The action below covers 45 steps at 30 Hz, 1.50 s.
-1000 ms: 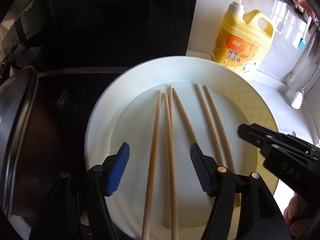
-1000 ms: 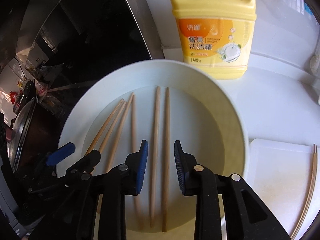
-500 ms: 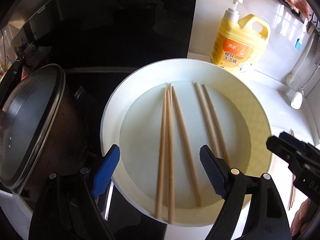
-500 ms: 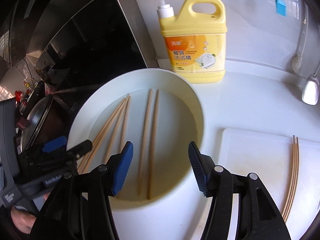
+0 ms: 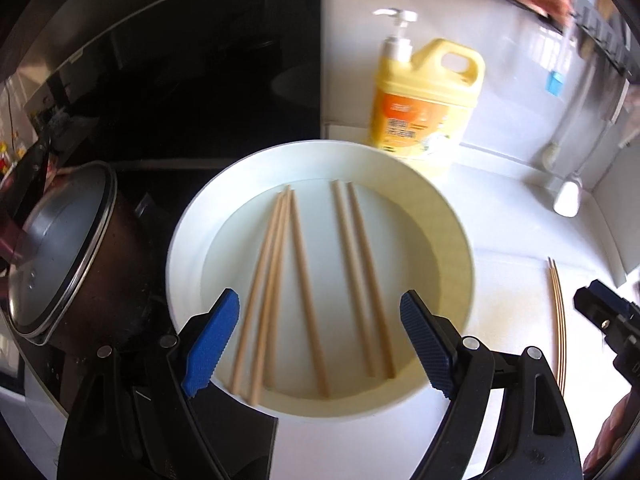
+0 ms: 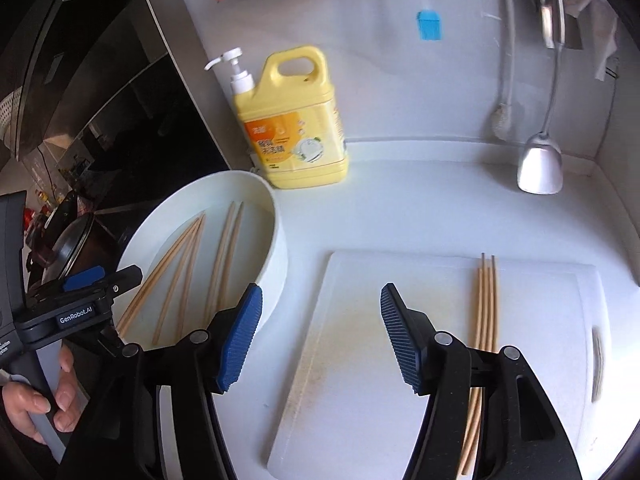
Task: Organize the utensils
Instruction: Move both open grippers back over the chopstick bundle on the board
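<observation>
White countertop (image 6: pixel 420 208), white wall (image 6: pixel 360 60), black glossy panel (image 5: pixel 200 80) left; bright daylight.

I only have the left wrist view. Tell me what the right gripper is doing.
Observer: The right gripper hangs over the white cutting board. Its fingers have just been opening, and nothing is between them.
Operator: Describe the board's far side.
Observer: A handle slot runs along its right edge, beyond the chopsticks lying there.
Operator: Check who holds my gripper.
Observer: A bare hand is wrapped around the left gripper's handle.
</observation>
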Each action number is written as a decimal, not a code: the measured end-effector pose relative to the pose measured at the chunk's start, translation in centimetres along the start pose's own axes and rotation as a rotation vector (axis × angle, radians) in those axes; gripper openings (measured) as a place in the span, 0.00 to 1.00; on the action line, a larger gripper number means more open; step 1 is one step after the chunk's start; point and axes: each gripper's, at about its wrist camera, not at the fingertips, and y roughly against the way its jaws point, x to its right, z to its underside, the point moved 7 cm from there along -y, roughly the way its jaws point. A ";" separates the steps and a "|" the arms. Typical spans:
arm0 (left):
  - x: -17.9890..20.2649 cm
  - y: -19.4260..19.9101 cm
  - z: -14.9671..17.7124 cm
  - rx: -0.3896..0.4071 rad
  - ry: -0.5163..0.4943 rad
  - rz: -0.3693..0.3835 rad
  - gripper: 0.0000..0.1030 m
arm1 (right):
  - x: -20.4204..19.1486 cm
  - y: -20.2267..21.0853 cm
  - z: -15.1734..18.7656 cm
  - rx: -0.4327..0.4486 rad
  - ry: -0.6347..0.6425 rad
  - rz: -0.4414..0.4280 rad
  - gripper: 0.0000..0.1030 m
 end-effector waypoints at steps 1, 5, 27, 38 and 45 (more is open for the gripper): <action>0.6 0.2 0.1 0.002 -0.012 0.001 0.79 | 0.8 0.6 0.2 0.011 -0.020 -0.003 0.57; 3.1 1.5 0.4 0.013 -0.057 0.008 0.79 | 4.0 2.3 1.1 0.026 -0.066 0.010 0.57; 19.9 2.4 7.0 -0.043 -0.091 0.061 0.82 | 20.2 7.1 8.3 -0.017 -0.147 0.071 0.59; 22.4 0.1 7.9 -0.010 -0.168 0.117 0.86 | 20.4 4.8 8.8 -0.016 -0.159 0.152 0.61; 21.6 -2.0 9.3 -0.006 -0.124 0.135 0.87 | 19.1 2.5 9.0 0.005 -0.151 0.154 0.63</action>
